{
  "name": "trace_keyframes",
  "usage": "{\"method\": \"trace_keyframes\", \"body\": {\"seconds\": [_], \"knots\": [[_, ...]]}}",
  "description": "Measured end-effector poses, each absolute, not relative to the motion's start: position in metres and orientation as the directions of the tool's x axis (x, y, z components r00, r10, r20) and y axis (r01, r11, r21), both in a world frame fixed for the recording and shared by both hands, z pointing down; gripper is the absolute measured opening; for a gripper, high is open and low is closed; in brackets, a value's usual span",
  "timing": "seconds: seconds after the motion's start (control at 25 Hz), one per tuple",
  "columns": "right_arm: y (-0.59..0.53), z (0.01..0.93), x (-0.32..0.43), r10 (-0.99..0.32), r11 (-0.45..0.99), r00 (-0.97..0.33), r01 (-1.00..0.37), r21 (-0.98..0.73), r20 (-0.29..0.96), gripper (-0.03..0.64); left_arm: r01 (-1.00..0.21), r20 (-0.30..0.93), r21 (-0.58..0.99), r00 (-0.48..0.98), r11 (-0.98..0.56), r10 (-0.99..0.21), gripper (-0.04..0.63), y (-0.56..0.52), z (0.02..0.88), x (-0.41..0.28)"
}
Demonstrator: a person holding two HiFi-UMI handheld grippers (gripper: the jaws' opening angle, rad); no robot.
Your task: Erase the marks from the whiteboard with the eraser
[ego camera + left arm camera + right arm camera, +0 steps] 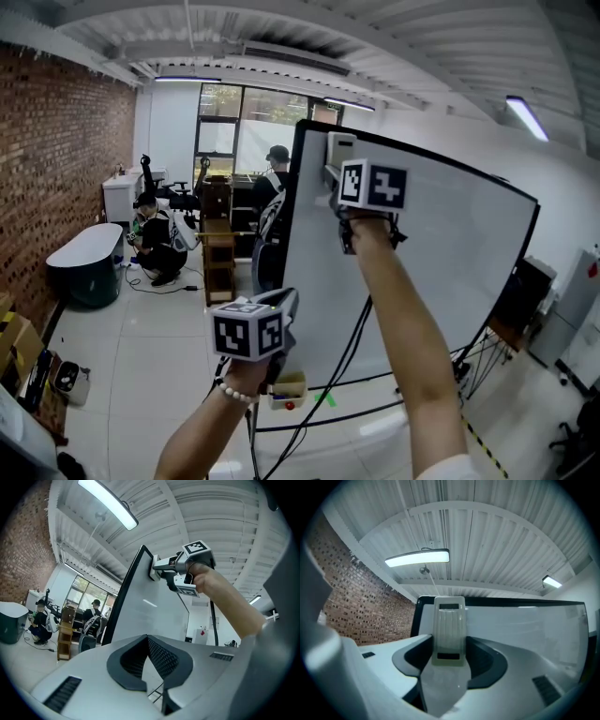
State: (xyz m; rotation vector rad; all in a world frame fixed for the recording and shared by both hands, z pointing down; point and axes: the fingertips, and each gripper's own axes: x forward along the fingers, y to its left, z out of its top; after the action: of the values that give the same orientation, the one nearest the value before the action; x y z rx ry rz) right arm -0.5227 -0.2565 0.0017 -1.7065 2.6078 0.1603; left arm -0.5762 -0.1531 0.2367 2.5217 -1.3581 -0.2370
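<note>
Only the left gripper view shows eraser (153, 568) touching whiteboard (150, 616) side-on.

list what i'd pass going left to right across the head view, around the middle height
brick wall → dark tub → crouching person → wooden rack → standing person → eraser in the right tongs → bare stretch of whiteboard → black box

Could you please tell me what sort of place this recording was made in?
Probably an industrial-style lab or workshop: a brick wall on one side, a ribbed ceiling with strip lights, a large whiteboard on a stand, and people by the windows.
</note>
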Motion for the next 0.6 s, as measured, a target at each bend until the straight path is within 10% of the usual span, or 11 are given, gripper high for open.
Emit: {"method": "trace_keyframes", "body": {"seconds": [0.6], "knots": [[-0.238,0.049,-0.577,-0.912,0.402,-0.407,-0.912,0.088,-0.057,0.249,-0.8,-0.019,0.328,0.525,-0.502,-0.851,-0.012,-0.133,0.247,-0.623]]}}
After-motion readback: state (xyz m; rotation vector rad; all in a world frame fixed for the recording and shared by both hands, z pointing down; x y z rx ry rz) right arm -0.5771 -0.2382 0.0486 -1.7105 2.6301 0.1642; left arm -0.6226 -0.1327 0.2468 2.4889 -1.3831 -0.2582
